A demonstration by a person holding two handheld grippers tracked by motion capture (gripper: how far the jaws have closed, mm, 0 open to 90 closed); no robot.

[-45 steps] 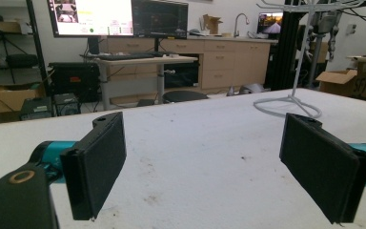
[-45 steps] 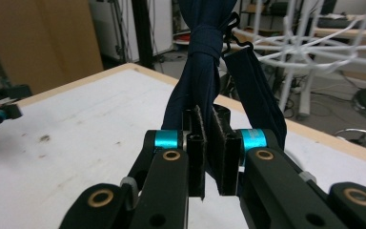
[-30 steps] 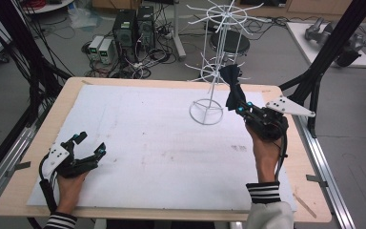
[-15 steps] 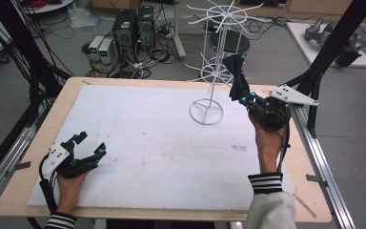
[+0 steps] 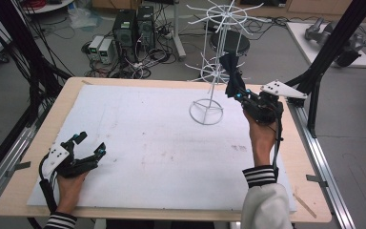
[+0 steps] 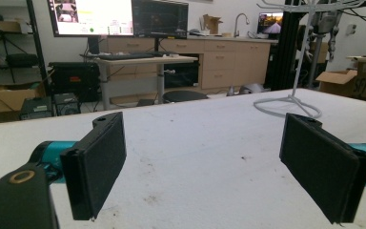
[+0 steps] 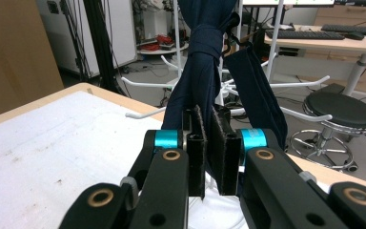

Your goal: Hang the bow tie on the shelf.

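Note:
A white wire rack (image 5: 214,62) with spoke arms stands on a ring base at the table's back right. My right gripper (image 5: 237,93) is beside its lower arms, shut on a dark navy cloth (image 5: 230,74) that hangs up against the spokes. In the right gripper view the cloth (image 7: 205,62) rises from between the jaws, knotted near the top, with the rack's arms (image 7: 145,85) behind it. My left gripper (image 5: 90,144) rests open near the front left of the table. Its pads (image 6: 97,162) stand far apart with nothing between them, and the rack's base (image 6: 288,104) is far ahead.
A white sheet (image 5: 152,143) covers the wooden table (image 5: 38,143). Black frame posts (image 5: 333,43) rise at the right and left edges. Computers and cables (image 5: 128,33) lie on the floor behind, with a round stool (image 5: 228,42) behind the rack.
My right gripper has carried the navy cloth away from me and higher, toward the rack's lower arms. The left gripper has stayed put.

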